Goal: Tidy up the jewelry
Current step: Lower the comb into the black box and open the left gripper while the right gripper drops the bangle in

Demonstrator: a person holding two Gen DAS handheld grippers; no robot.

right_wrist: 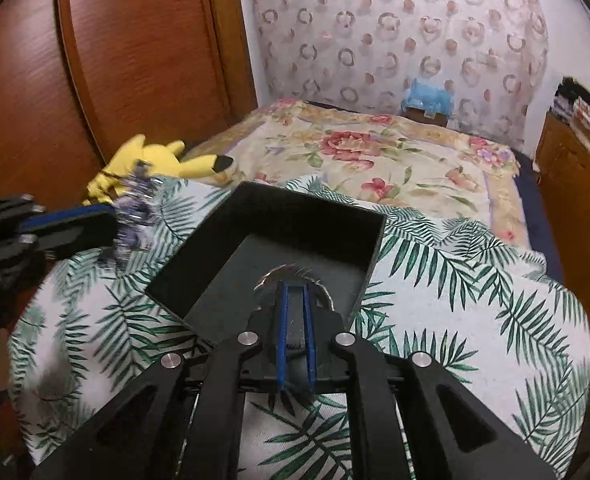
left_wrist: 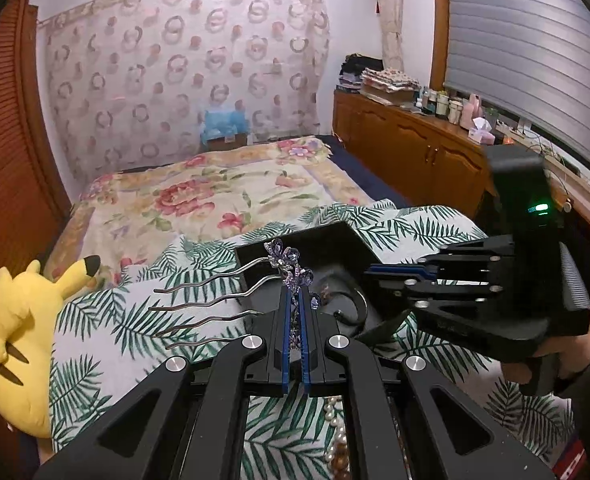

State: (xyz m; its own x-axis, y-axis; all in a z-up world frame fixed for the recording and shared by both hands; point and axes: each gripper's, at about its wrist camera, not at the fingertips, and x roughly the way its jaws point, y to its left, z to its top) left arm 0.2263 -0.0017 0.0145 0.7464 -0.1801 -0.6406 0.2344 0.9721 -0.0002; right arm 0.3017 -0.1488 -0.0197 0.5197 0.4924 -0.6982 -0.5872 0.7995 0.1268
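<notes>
My left gripper [left_wrist: 295, 294] is shut on a hair comb [left_wrist: 285, 264] with purple butterfly stones; its wavy metal prongs reach out to the left. The comb hangs just in front of a black open box [left_wrist: 335, 236] on a leaf-print cloth [left_wrist: 107, 320]. My right gripper [left_wrist: 369, 276], held by a gloved hand [left_wrist: 575, 360], comes in from the right over the box. In the right wrist view the right gripper [right_wrist: 295, 286] stands open by a narrow gap above a twisted silver bangle [right_wrist: 323, 284] on the box [right_wrist: 295, 208] floor. The left gripper [right_wrist: 111, 216] with the blurred comb [right_wrist: 135, 204] is at far left.
A pearl and bead strand [left_wrist: 335, 420] lies on the cloth beneath my left gripper. A yellow plush toy [left_wrist: 23, 340] sits at the left edge by a wooden door. Behind is a floral bedspread [left_wrist: 215, 192], and at right a wooden cabinet [left_wrist: 415, 140] with bottles.
</notes>
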